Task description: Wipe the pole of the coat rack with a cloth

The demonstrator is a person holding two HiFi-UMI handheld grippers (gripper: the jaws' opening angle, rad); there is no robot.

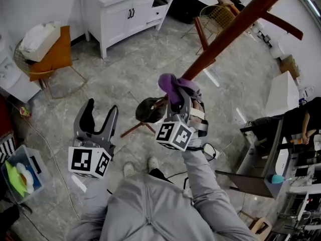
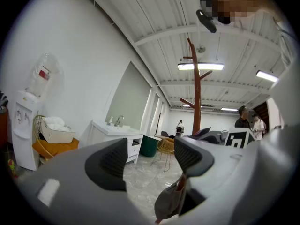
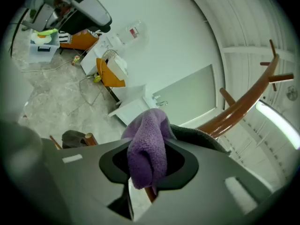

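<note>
The right hand-held gripper is clamped on a purple cloth; in the right gripper view the cloth fills the gap between the dark pads, bunched up and hanging over them, with a sliver of brown wood showing just below it; in the head view the cloth sits against the pole of the coat rack, just right of centre; from there the reddish-brown pole climbs toward 1 o'clock, where a peg branches off; in the right gripper view the pole curves away toward 2 o'clock. The left hand-held gripper is at 8 o'clock from the cloth, well apart from the pole, its jaws wide with nothing between them; its own view shows only floor and room in the gap of the left hand-held gripper. A dark grey cap-like item hangs low on the rack, just beside the cloth at its 8 o'clock. A white cabinet stands at 11 o'clock; an orange chair at 10 o'clock carries a white basket.
</note>
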